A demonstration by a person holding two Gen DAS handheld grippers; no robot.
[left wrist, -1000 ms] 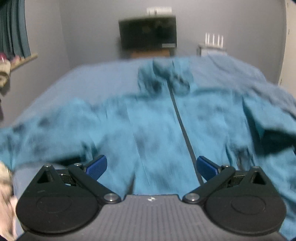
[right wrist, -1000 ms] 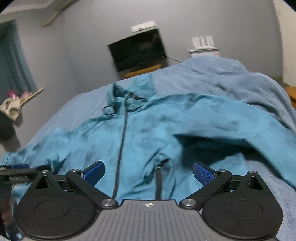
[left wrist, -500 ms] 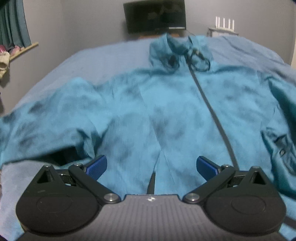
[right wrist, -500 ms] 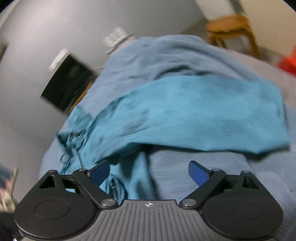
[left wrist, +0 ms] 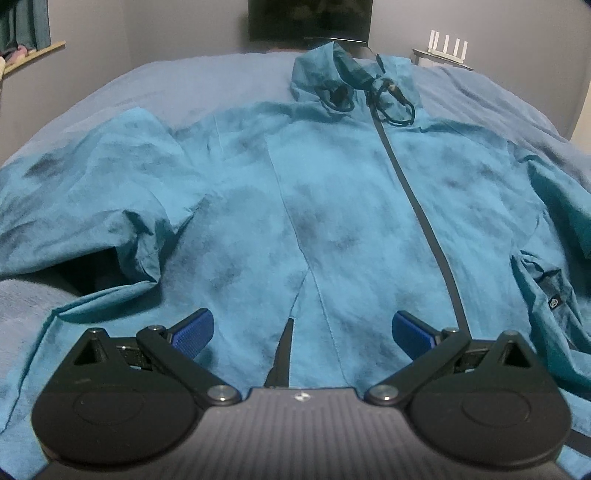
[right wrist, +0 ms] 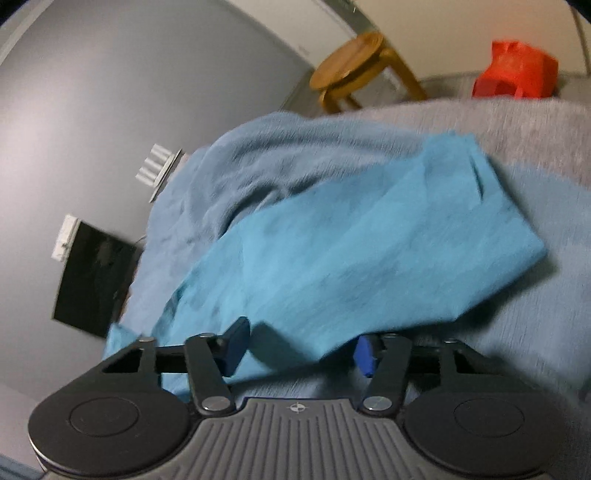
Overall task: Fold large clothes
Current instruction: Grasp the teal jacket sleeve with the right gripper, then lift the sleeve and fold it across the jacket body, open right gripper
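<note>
Jacket (left wrist: 332,206) teal-blue, mottled with darker grey-black blotches, dark grey zipper strip (left wrist: 417,206) down the front; sleeve (right wrist: 369,240) a lighter, plainer turquoise in the right wrist view. Bed cover (left wrist: 207,81) pale grey-blue, unpatterned; wall (right wrist: 129,92) grey; screen (left wrist: 310,16) black. Gripper pads (left wrist: 194,334) royal blue on black linkages, stool (right wrist: 354,66) honey-brown wood, object (right wrist: 517,70) beside it bright orange-red.

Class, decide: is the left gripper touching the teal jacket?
Cannot tell. The left wrist view shows the left gripper open above the jacket, neither contact nor gap plain.
</note>
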